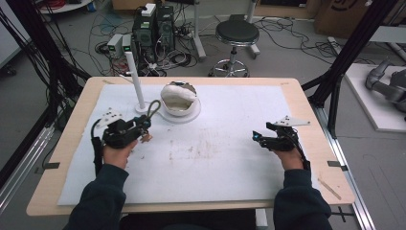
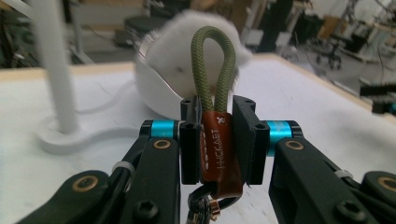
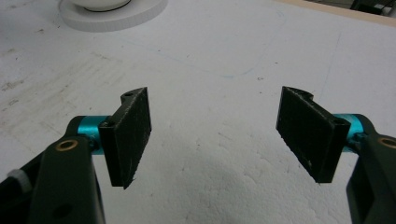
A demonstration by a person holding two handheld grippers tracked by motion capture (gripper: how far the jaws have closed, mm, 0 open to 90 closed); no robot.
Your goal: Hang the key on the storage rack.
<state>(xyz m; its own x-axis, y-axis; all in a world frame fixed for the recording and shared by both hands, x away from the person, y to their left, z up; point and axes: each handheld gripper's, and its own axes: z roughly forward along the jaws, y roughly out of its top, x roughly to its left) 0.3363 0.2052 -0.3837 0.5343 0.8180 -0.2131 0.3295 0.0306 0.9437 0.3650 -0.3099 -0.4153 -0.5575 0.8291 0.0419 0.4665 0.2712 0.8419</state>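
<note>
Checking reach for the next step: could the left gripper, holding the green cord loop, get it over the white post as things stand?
Probably yes. The left gripper holds the loop upright, close to the post, with nothing between them.

Mat: white foam sheet (image 1: 230, 163) lies on the pale wooden table (image 1: 311, 143).
Post: white upright rod on a round base (image 1: 135, 81) stands at the mat's far left.
Bowl: white bowl on a round white stand (image 1: 179, 101) sits just right of the post.
Keychain: olive cord loop with brown leather tab (image 2: 215, 116) sits between the jaws of the left gripper (image 1: 143, 125), before the post.
Right gripper (image 1: 258, 138): over the mat's right side, well apart from the bowl.
</note>
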